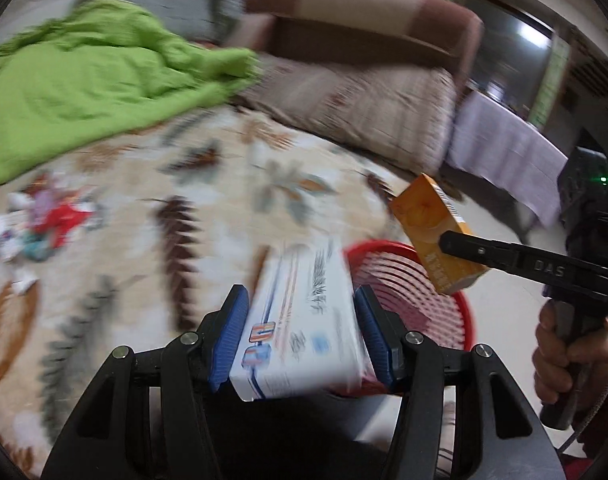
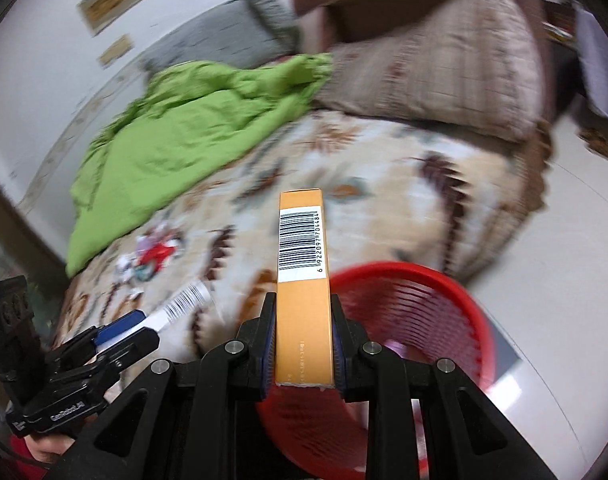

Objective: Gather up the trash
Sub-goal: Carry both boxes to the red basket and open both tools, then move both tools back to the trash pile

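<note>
My left gripper [image 1: 302, 312] is shut on a white box with blue and red print [image 1: 300, 320], held over the edge of the bed. Just beyond it to the right stands a red slatted basket [image 1: 435, 312] on the floor. My right gripper [image 2: 304, 332] is shut on a narrow orange box with a barcode [image 2: 302, 276], standing upright between the pads above the red basket [image 2: 419, 320]. In the left wrist view the orange box [image 1: 431, 228] hangs over the basket's far rim. The left gripper [image 2: 144, 326] with its white box [image 2: 184, 304] shows at lower left in the right wrist view.
A pile of crumpled wrappers and paper scraps [image 1: 40, 220] lies on the leaf-patterned bedspread [image 1: 208, 184]. A green quilt [image 1: 84, 80] covers the bed's far left, with a brown pillow [image 1: 351, 108] and headboard behind. A hand [image 1: 563, 352] grips the right tool's handle. Pale floor [image 2: 563, 264] lies right of the bed.
</note>
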